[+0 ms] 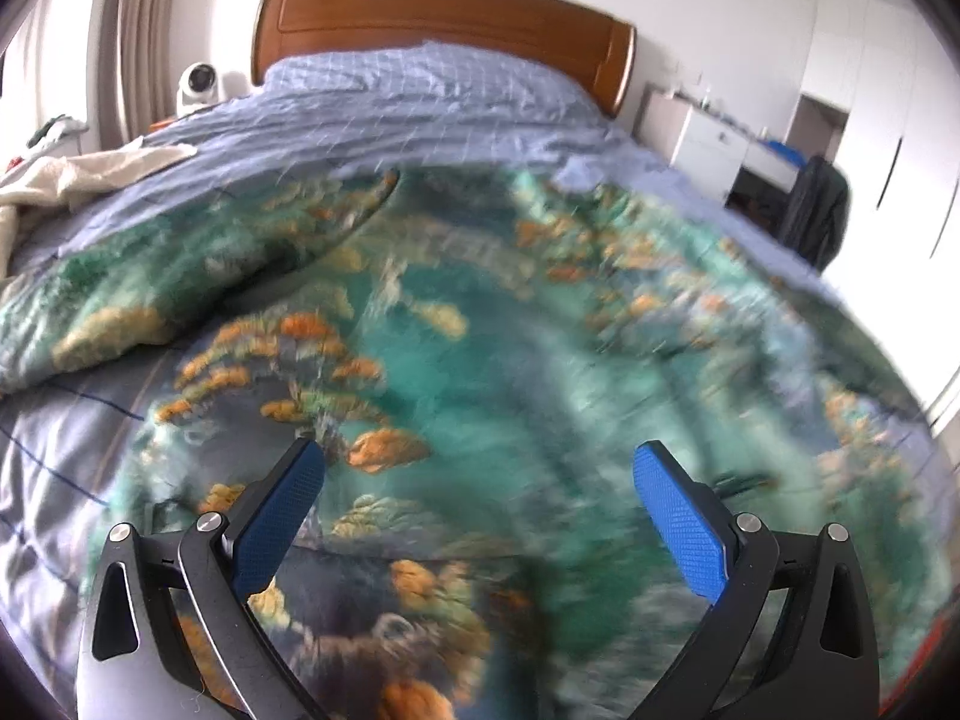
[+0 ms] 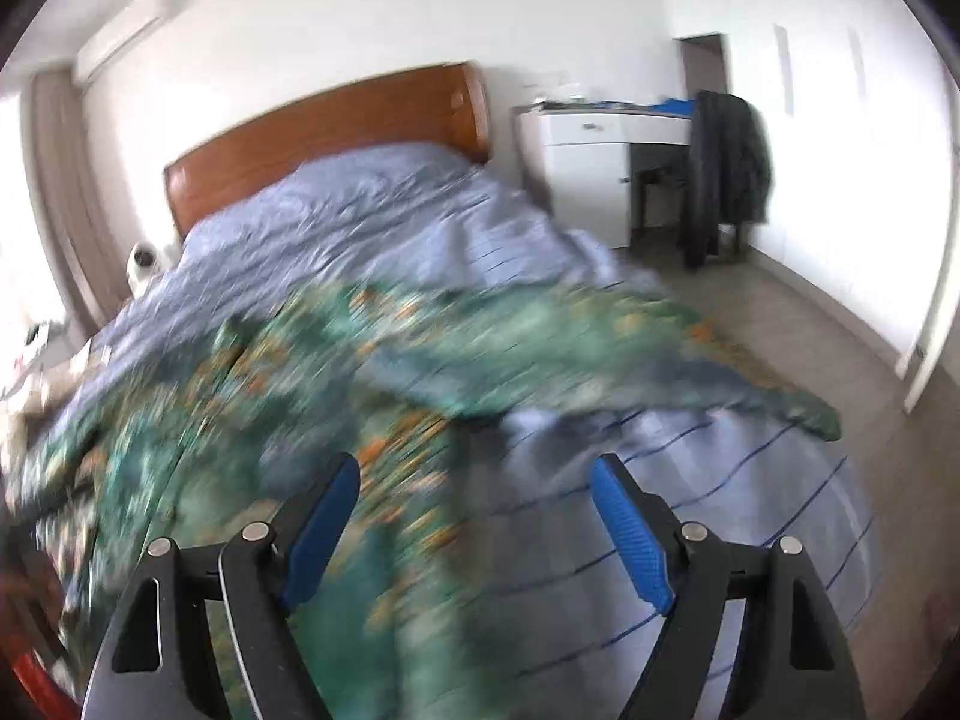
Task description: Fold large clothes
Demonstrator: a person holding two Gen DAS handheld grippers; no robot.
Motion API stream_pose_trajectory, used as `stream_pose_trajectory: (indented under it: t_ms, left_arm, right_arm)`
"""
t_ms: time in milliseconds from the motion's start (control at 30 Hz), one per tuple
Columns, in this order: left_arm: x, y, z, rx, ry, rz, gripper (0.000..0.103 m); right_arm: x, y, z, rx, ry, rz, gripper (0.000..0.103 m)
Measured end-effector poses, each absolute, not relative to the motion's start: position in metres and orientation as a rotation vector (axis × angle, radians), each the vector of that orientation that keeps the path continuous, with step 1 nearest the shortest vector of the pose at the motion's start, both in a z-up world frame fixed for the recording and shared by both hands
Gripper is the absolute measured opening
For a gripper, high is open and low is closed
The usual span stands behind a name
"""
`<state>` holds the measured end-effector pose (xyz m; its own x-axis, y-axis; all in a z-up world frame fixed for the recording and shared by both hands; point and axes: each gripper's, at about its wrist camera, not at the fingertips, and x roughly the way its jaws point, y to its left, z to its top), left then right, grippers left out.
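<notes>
A large green garment (image 1: 480,324) with an orange and teal print lies spread over the blue checked bed cover (image 1: 408,114). Its left part is bunched into a fold. My left gripper (image 1: 479,468) is open and empty just above the garment's near part. In the right wrist view the garment (image 2: 372,360) is blurred; one corner reaches to the right past the bed's edge. My right gripper (image 2: 475,480) is open and empty above the garment's right border and the bed cover (image 2: 660,510).
A wooden headboard (image 1: 444,18) stands at the far end. A cream cloth (image 1: 72,174) lies at the bed's left side, near a white fan (image 1: 198,84). A white desk (image 2: 588,168) and a chair with a dark jacket (image 2: 726,168) stand to the right on the grey floor.
</notes>
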<state>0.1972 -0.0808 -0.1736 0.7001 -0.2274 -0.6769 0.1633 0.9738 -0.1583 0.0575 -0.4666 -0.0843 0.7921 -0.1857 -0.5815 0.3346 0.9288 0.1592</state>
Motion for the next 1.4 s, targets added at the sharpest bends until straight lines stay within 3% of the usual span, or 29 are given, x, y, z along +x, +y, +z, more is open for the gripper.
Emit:
stream_pose_trajectory:
  t_ms: [267,467,567,600,700,800,933,1033,1133,1267,1300,1400]
  left_arm:
    - [0.196,-0.088,-0.199,-0.037,0.788,-0.194,0.102]
    - [0.194,-0.09,-0.201,-0.013,0.787,-0.187,0.102]
    - [0.193,-0.091,-0.201,-0.016,0.784,-0.189,0.102]
    - [0.193,-0.09,-0.201,-0.016,0.784,-0.189,0.102]
    - [0.192,-0.09,-0.202,-0.016,0.785,-0.189,0.102]
    - [0.192,-0.09,-0.202,-0.014,0.778,-0.187,0.103]
    - [0.192,-0.091,-0.202,-0.006,0.776,-0.182,0.103]
    - [0.191,-0.091,-0.201,-0.011,0.78,-0.186,0.102]
    - [0.192,-0.09,-0.201,-0.021,0.792,-0.194,0.103]
    - [0.195,-0.083,-0.198,-0.053,0.83,-0.235,0.102]
    - [0.195,-0.08,-0.197,-0.065,0.839,-0.249,0.103]
    - [0.189,-0.069,-0.19,-0.12,0.863,-0.304,0.102]
  right_arm:
    - [0.058,-0.625,-0.144,0.784,0.644,-0.397,0.081]
    - [0.063,-0.692,-0.181,1.154,0.445,-0.489,0.078]
    - [0.067,-0.705,-0.186,1.205,0.415,-0.587,0.041]
    - [0.066,-0.709,-0.186,1.212,0.414,-0.618,0.024]
    - [0.068,-0.706,-0.172,1.179,0.396,-0.65,0.014]
    - [0.088,-0.663,-0.105,0.859,0.377,-0.577,0.012]
    - [0.118,-0.563,-0.019,0.489,0.337,-0.299,0.012]
    - [0.138,-0.477,0.01,0.332,0.336,-0.087,0.012]
    - [0.161,-0.399,-0.001,0.23,0.404,0.067,0.012]
    - [0.182,-0.315,-0.063,0.112,0.545,0.149,0.014]
    - [0.184,-0.301,-0.083,0.1,0.588,0.151,0.019]
    - [0.184,-0.277,-0.138,0.089,0.758,0.192,0.073]
